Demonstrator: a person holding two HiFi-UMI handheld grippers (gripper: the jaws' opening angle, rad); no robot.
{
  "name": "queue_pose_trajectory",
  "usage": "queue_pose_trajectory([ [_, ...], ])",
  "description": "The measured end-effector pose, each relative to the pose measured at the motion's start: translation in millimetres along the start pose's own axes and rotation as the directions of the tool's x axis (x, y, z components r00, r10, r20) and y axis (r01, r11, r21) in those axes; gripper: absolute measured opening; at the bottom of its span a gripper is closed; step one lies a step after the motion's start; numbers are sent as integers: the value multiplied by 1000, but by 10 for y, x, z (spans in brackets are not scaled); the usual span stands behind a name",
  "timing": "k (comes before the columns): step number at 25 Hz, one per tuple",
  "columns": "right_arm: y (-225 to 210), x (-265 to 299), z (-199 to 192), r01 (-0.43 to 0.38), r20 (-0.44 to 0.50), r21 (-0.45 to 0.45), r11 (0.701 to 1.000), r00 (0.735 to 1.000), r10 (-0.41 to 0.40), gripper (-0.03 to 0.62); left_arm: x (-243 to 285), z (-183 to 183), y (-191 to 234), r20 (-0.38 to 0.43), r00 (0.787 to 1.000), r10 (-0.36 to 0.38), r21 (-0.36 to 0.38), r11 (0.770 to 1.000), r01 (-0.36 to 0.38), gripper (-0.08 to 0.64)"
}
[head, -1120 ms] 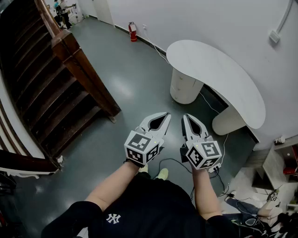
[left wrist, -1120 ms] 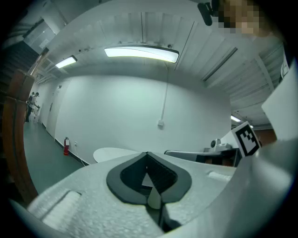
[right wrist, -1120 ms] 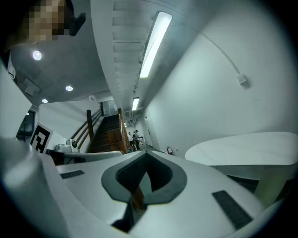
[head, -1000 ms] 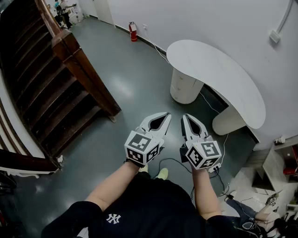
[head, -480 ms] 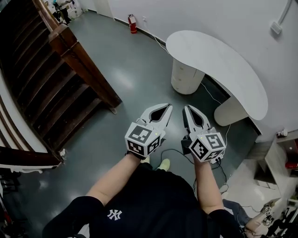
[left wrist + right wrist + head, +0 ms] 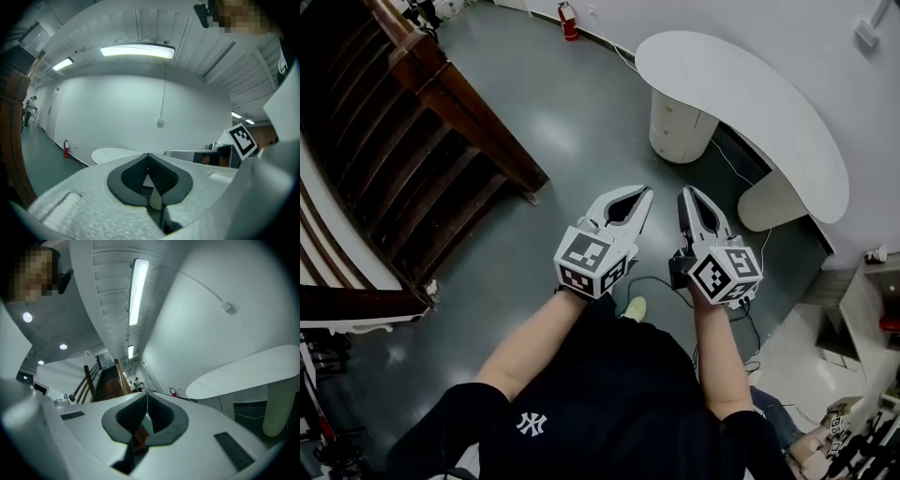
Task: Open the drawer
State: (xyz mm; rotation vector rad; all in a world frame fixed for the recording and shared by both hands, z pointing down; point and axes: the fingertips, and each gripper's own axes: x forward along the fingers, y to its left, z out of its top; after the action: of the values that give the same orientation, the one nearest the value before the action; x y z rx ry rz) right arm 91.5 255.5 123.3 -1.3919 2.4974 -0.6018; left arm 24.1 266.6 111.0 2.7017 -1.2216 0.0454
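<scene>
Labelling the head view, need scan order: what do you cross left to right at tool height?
wooden staircase → left tool → right tool → plain table pedestal → white shelf unit. The drawer pedestal is left out, since it overlaps the tools sideways.

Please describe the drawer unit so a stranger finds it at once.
Find the white curved table against the wall. Under its far end stands a round pedestal; unlike the plain support at the near end, it shows horizontal drawer seams.
</scene>
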Motion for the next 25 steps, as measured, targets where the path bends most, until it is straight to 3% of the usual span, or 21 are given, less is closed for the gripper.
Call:
queue_pose_trajectory([
  [10,-396,448,-111,45,-2,111,993,999,-45,17,461,-91,368,-3,1000,-13,-23,1000,12,8],
  [18,-1006,1362,-145,95,-2,227,969,995,-97,17,1253,-179,1141,-36,998,-49,-39,998,48,8],
  [22,-1332,1905,-256,117,13,321,940,992,-127,18,1675,-301,1605,-65,995,-82,-54,995,79,8],
  [25,-1615,2241,-333,134,42,426,895,985,-167,18,1954,-389,1879,-78,990,-114,-56,992,110,8],
])
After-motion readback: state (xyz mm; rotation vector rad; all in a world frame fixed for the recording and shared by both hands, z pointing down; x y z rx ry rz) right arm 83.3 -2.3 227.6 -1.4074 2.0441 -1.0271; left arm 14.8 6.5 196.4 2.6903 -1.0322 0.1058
